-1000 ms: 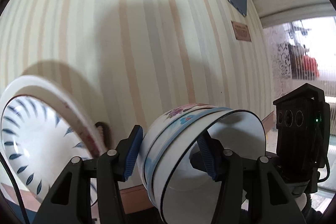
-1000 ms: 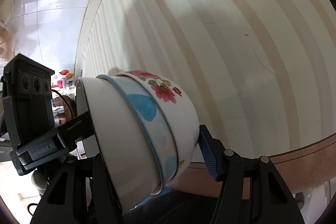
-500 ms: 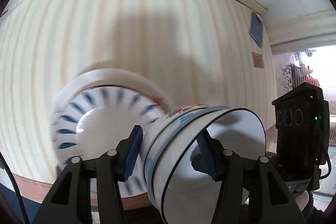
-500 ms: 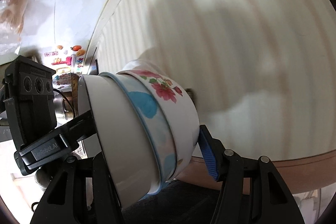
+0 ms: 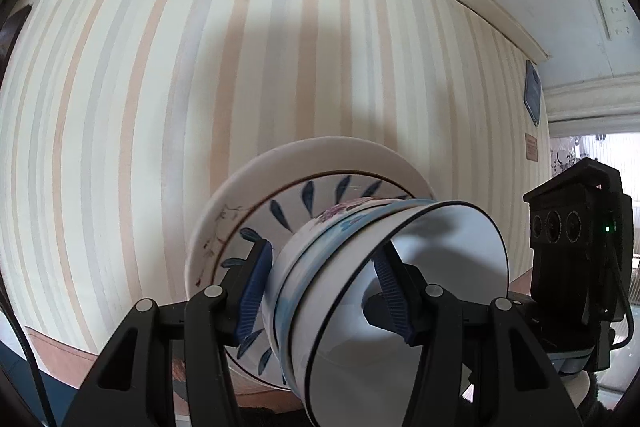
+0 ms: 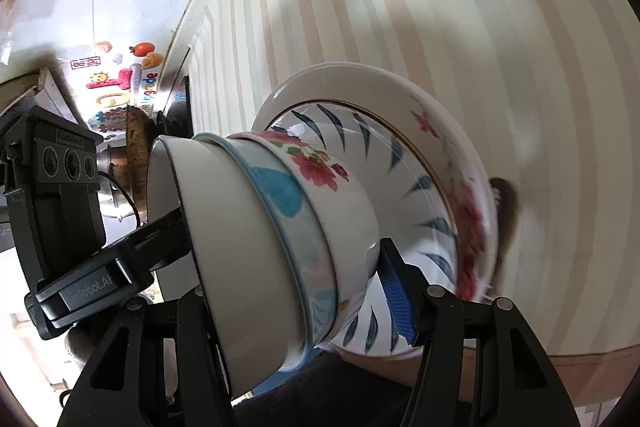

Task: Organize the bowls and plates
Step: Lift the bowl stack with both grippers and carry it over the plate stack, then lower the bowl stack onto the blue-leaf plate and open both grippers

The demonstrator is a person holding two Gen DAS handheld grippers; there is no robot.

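Note:
Both grippers clamp a nested stack of three bowls [image 5: 360, 279], lying on its side. The left gripper [image 5: 320, 287] has one blue pad inside the white inner bowl and one outside. The right gripper [image 6: 288, 287] holds the same bowl stack [image 6: 256, 227] from the other side; its left finger is hidden behind the bowls. The outer bowl has pink flowers [image 6: 320, 167], the middle one blue patches. The stack's base is against or just in front of the blue-leaf plate [image 5: 280, 211], which rests in a larger white floral plate [image 6: 452, 155].
A striped wall [image 5: 200, 67] fills the background in both views. The right gripper's camera body [image 5: 576, 227] shows at right in the left wrist view; the left gripper's body [image 6: 56, 187] shows at left in the right wrist view. A brown band [image 6: 580, 367] runs along the wall's base.
The plates have come from the left edge of the left wrist view to directly behind the bowl stack. Both grippers have kept their hold on the bowls.

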